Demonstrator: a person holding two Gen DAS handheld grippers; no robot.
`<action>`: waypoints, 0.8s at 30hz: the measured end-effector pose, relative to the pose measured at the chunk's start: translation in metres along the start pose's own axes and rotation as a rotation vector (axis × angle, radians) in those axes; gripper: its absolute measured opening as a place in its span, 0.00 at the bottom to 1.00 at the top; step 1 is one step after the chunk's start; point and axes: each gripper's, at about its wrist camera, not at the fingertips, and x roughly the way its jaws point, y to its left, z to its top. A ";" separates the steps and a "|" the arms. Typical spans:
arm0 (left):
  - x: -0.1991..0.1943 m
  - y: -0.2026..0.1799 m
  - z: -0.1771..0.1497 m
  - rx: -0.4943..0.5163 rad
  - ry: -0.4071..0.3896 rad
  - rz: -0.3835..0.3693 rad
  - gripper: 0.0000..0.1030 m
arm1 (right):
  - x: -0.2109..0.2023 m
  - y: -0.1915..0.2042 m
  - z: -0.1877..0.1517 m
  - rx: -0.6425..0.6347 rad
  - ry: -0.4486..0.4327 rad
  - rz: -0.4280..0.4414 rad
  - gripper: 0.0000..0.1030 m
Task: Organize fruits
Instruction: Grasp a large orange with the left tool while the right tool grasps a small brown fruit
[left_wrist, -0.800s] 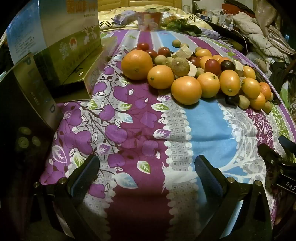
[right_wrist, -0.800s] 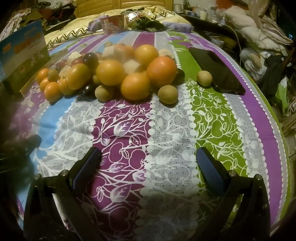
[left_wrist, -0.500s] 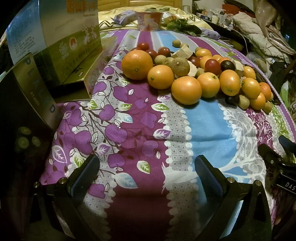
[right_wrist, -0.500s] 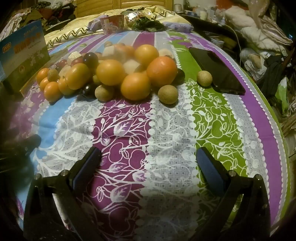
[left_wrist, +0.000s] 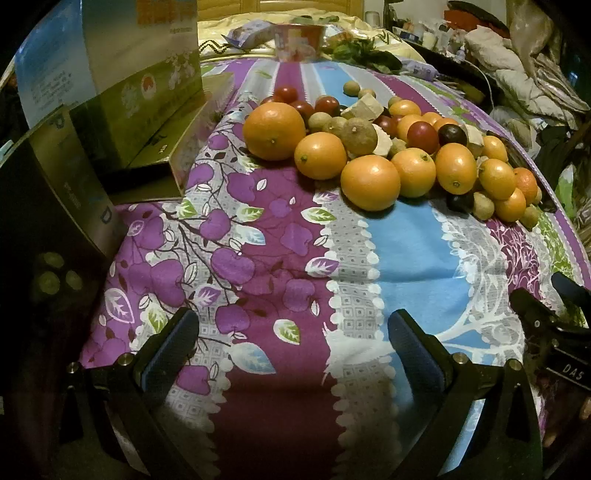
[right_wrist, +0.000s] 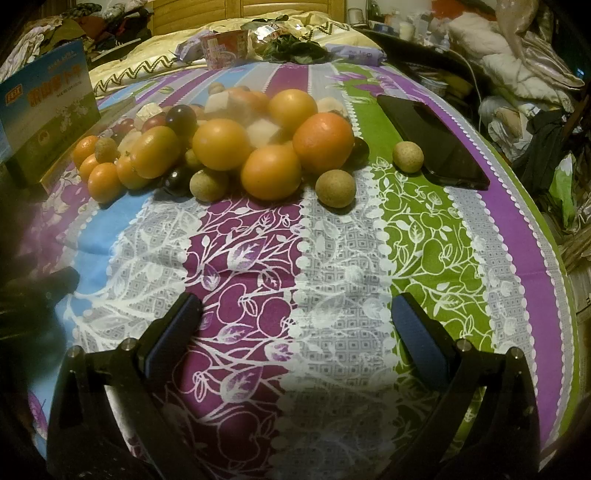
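Observation:
A pile of fruit lies on a patterned tablecloth (left_wrist: 280, 236): several oranges, such as a large one (left_wrist: 274, 130) at the pile's left end and one (right_wrist: 323, 137) at its right end, plus dark red cherry tomatoes (left_wrist: 422, 136), brown longans (right_wrist: 335, 187) and pale cubes (left_wrist: 366, 108). One longan (right_wrist: 407, 156) lies apart beside a black phone (right_wrist: 432, 141). My left gripper (left_wrist: 291, 347) is open and empty, well short of the pile. My right gripper (right_wrist: 295, 332) is open and empty, also short of the pile.
A blue and green carton (left_wrist: 110, 85) and an open flat box (left_wrist: 162, 162) stand at the left; the carton also shows in the right wrist view (right_wrist: 44, 114). A pink cup (right_wrist: 224, 48), leafy greens (right_wrist: 295, 48) and clutter sit beyond the cloth. The right gripper's body (left_wrist: 554, 325) shows at the left view's right edge.

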 end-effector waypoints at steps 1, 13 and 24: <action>-0.002 0.001 0.001 -0.007 -0.002 -0.012 0.99 | 0.000 0.000 0.000 0.000 0.000 0.000 1.00; 0.013 -0.015 0.046 -0.014 -0.048 -0.146 0.59 | 0.000 0.002 0.000 0.002 -0.002 0.004 1.00; 0.026 -0.024 0.066 -0.016 -0.046 -0.216 0.41 | -0.004 -0.002 -0.002 0.002 0.004 0.028 1.00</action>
